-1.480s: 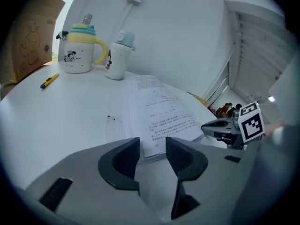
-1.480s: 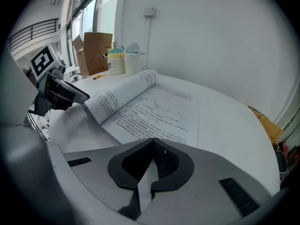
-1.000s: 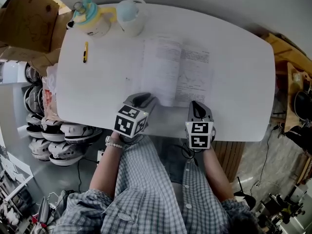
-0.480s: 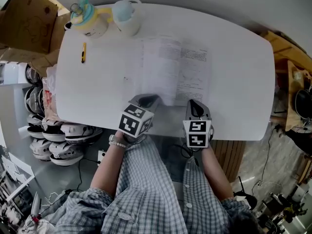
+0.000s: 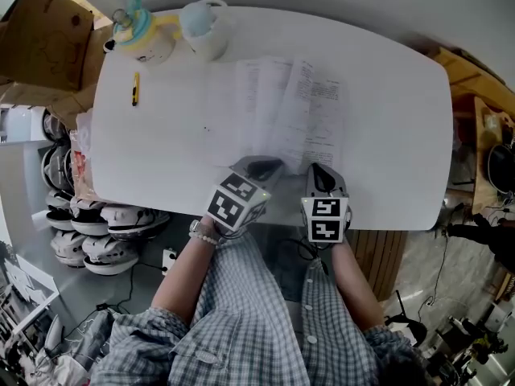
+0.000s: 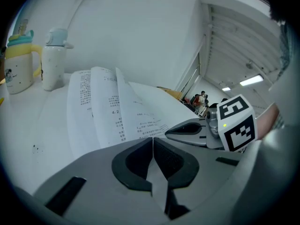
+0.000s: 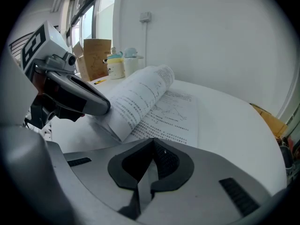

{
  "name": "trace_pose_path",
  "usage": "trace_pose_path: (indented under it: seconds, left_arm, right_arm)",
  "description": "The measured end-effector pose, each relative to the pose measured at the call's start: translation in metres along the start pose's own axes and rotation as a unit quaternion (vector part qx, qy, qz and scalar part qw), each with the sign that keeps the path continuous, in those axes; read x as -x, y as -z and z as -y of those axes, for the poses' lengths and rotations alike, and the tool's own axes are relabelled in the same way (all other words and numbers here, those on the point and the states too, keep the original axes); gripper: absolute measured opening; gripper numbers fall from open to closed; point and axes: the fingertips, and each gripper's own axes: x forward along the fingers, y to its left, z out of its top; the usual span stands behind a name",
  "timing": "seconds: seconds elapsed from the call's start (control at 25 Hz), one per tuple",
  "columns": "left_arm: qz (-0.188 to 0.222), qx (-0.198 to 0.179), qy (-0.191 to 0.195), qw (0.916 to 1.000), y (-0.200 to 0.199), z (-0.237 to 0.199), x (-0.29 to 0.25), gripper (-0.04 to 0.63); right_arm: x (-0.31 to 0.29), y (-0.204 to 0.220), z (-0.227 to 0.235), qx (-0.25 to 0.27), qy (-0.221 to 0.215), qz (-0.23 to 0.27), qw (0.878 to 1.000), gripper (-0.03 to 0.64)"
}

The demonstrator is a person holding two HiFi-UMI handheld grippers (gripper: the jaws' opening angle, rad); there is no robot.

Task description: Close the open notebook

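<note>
The open notebook [image 5: 310,123] lies on the white table [image 5: 402,135], printed pages up. Its left-hand pages [image 6: 108,107] are raised off the table and curl over toward the right half [image 7: 176,109]. My left gripper [image 5: 269,167] is shut on the near edge of those lifted pages; its closed jaws [image 6: 152,139] show them fanning up ahead. In the right gripper view the left gripper [image 7: 101,108] sits at the curl's near corner. My right gripper [image 5: 319,171] is shut with nothing in it [image 7: 153,142], just short of the notebook's near edge.
At the table's far left stand a yellow and teal bottle [image 5: 145,34] and a white jug [image 5: 201,26], with a yellow pen [image 5: 135,87] nearer. A cardboard box [image 5: 40,30] and stacked helmets [image 5: 80,232] lie beyond the left edge. The near table edge [image 5: 386,223] is close.
The left gripper closed at the notebook's near left edge, then moved right and up, lifting the left pages over toward the right. The right gripper stayed still.
</note>
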Motion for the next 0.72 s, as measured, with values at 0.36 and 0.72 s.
trace_pose_path:
  seconds: [0.36,0.72]
  left_arm:
    - [0.031,-0.021,0.043,0.9984,-0.030,0.032,-0.012,0.014]
    - [0.035,-0.054,0.062,0.9960,-0.038,0.055,0.001,0.015]
  right_arm:
    - [0.001,0.001,0.001,0.001,0.004,0.006,1.000,0.018]
    - [0.001,0.000,0.001,-0.003,0.001,0.011,1.000,0.018]
